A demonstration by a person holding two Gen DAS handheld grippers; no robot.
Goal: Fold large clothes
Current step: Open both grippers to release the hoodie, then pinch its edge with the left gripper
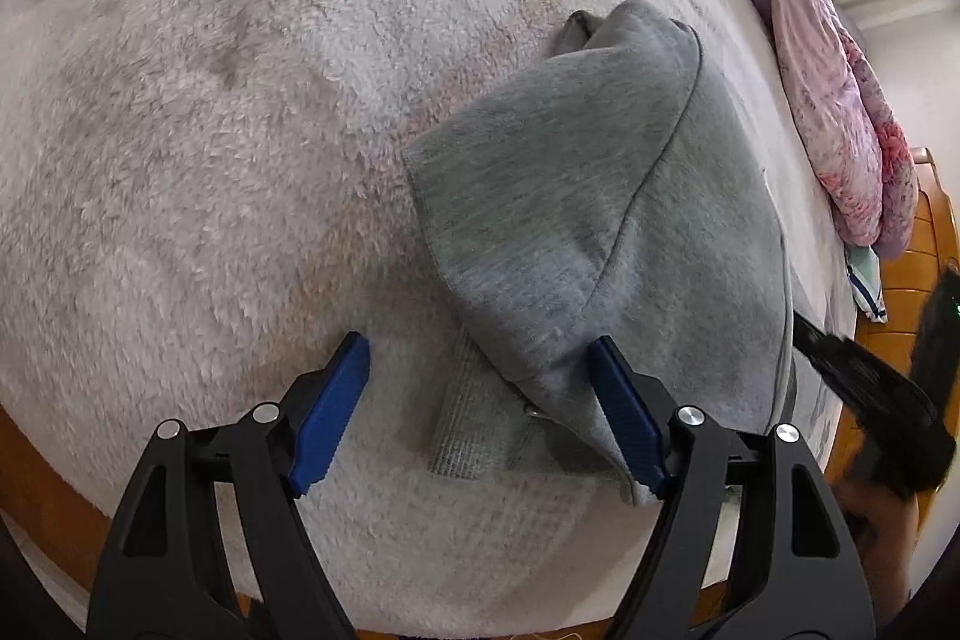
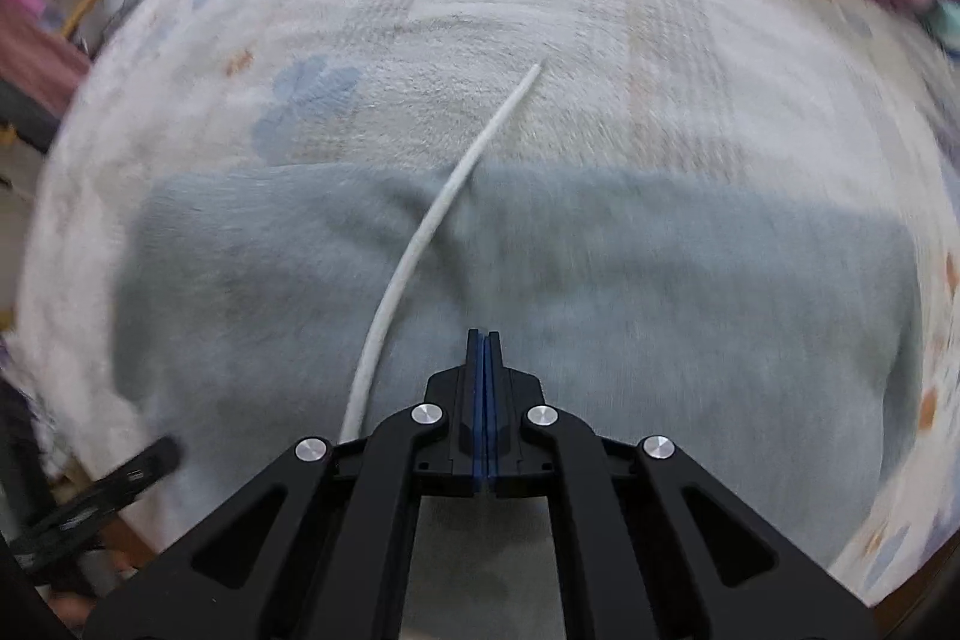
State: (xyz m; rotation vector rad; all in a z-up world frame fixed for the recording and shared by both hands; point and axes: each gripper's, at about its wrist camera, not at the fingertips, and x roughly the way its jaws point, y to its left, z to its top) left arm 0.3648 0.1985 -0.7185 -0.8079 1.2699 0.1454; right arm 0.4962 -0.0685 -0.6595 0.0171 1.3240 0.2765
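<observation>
The left gripper [image 1: 480, 400] has its fingers [image 1: 333, 412] wide apart, holding nothing. They straddle the ribbed cuff [image 1: 462, 436] and the lower corner of the grey sweatshirt [image 1: 576, 196] at lower centre of the left wrist view; the right-hand finger touches or just overlaps the cloth edge.

The right gripper [image 2: 485, 340] has its fingers pressed together with nothing visible between them, above the grey cloth [image 2: 540, 292] filling the lower half of the blurred right wrist view. A white drawstring [image 2: 432, 220] curves from beside the gripper toward upper centre.

The garment lies part-folded on the fluffy bed cover [image 1: 210, 130], with a pink quilt [image 1: 840, 112] at the right edge.

Recommended procedure: lower the left fingers fully around the corner, gathering all layers before closing. Tuck the drawstring inside before the next fold.
</observation>
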